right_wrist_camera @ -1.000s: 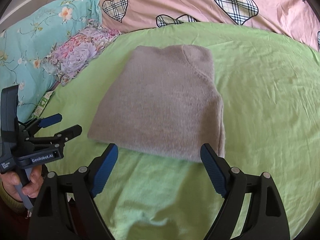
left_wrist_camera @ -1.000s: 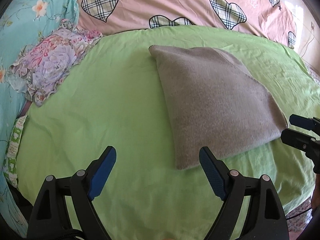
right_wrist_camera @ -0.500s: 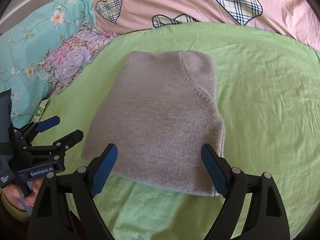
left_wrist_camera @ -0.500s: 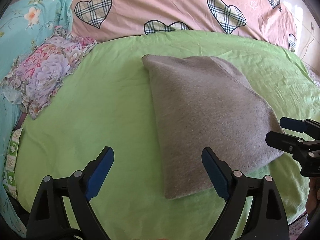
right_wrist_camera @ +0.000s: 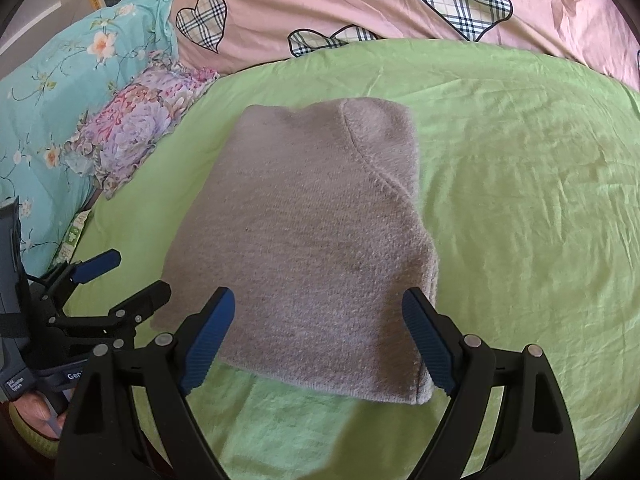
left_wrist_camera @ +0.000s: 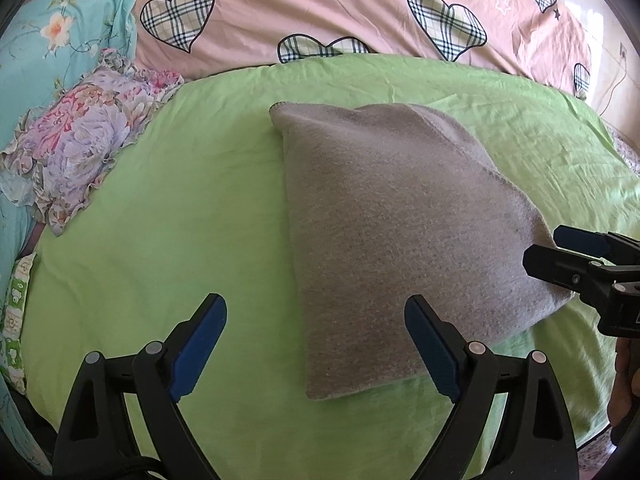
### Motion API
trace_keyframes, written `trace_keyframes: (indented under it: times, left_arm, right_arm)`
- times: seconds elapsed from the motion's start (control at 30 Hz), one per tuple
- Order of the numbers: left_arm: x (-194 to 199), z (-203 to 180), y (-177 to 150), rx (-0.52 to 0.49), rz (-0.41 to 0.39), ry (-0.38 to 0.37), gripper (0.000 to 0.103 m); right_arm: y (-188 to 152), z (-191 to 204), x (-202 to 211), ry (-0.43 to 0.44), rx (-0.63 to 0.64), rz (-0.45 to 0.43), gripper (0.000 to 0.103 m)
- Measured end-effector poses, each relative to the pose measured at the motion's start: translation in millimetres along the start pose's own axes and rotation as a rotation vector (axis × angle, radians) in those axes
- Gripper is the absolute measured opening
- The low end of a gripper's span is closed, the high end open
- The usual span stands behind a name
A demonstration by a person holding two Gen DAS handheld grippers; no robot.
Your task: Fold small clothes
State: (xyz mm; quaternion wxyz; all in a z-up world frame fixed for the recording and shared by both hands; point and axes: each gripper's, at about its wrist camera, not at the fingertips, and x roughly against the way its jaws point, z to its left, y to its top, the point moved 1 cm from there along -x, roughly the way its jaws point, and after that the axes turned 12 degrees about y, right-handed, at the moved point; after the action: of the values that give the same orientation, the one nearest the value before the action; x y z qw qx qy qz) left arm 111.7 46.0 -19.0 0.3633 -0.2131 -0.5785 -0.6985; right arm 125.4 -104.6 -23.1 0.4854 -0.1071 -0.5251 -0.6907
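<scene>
A grey knitted garment [left_wrist_camera: 400,224], folded into a thick rectangle, lies on the green bedsheet [left_wrist_camera: 192,216]. It also shows in the right wrist view [right_wrist_camera: 308,240]. My left gripper [left_wrist_camera: 316,340] is open and empty, just short of the garment's near left corner. My right gripper [right_wrist_camera: 318,340] is open and empty, with its jaws spread on either side of the garment's near edge. The right gripper shows at the right edge of the left wrist view [left_wrist_camera: 560,248], beside the garment's right corner. The left gripper shows at the left of the right wrist view [right_wrist_camera: 128,280].
A pink quilt with plaid hearts [left_wrist_camera: 360,12] lies along the far side of the bed. A floral pillow [left_wrist_camera: 80,148] and a turquoise flowered quilt [left_wrist_camera: 48,40] lie at the left. The bed's near edge is just below both grippers.
Both grippers have moved forward toward the garment, which now fills more of both views. Both stay open. The garment has not moved.
</scene>
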Motion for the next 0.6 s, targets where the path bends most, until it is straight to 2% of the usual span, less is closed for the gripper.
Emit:
trace_keyframes:
  times: [0.6]
  left_arm:
    - [0.8,1.7,-0.4,0.019,-0.006,-0.014,0.093]
  right_arm:
    - [-1.6,5.7,-1.2,0.013,0.005,-0.012,0.086]
